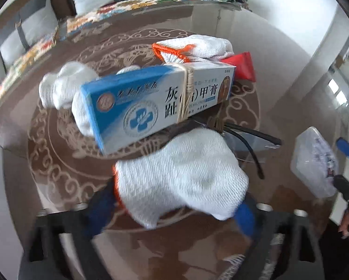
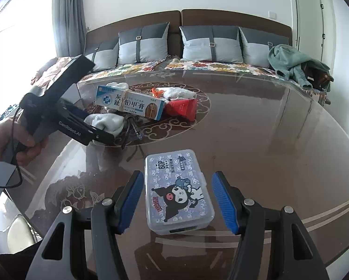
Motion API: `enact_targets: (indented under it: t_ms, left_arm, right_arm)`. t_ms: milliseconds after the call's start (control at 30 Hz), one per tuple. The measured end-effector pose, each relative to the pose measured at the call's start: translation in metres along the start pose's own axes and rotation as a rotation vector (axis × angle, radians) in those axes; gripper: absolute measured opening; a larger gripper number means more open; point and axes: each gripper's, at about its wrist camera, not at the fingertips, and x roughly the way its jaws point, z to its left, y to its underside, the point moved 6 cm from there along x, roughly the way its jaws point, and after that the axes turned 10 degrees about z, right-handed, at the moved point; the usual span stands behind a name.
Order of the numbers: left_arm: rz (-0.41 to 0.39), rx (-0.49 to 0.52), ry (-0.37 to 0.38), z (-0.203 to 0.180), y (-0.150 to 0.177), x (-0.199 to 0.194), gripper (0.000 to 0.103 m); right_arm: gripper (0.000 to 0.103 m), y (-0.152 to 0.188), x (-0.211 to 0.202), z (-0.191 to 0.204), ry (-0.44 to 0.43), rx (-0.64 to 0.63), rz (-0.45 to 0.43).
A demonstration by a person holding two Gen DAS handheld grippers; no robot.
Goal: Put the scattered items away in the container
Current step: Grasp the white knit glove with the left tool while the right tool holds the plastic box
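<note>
Right wrist view: the right tongs (image 2: 176,200) stand open at lower centre, straddling the closed plastic container (image 2: 178,191) on the surface (image 2: 256,140) without touching it. The left tongs (image 1: 174,210), at the bottom of the left wrist view, straddle a white glove (image 1: 181,175); contact cannot be told. The medicine box (image 2: 130,102) lies in the pile, upper left.

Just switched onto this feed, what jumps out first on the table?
The heap in the middle of the glass table: a blue and white medicine box lying across white gloves, with a red packet behind and glasses underneath. Nearer, a closed clear plastic box with a cartoon lid sits between the right gripper's open blue pads, untouched.
</note>
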Motion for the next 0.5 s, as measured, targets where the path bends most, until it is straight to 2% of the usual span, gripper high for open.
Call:
enact_targets:
  t_ms: [167, 300, 500]
  left_arm:
    - [-0.023, -0.076, 0.042, -0.002, 0.031, -0.016, 0.062]
    - [-0.032, -0.135, 0.059, -0.016, 0.065, -0.024, 0.061]
    - [-0.055, -0.29, 0.095, -0.023, 0.104, -0.029, 0.061]
  right_arm:
    - [0.062, 0.002, -0.001, -0.004, 0.001, 0.018, -0.004]
    - [0.062, 0.001, -0.009, -0.005, -0.035, 0.027, -0.028]
    - [0.063, 0.008, -0.009, -0.003, -0.143, 0.022, 0.016]
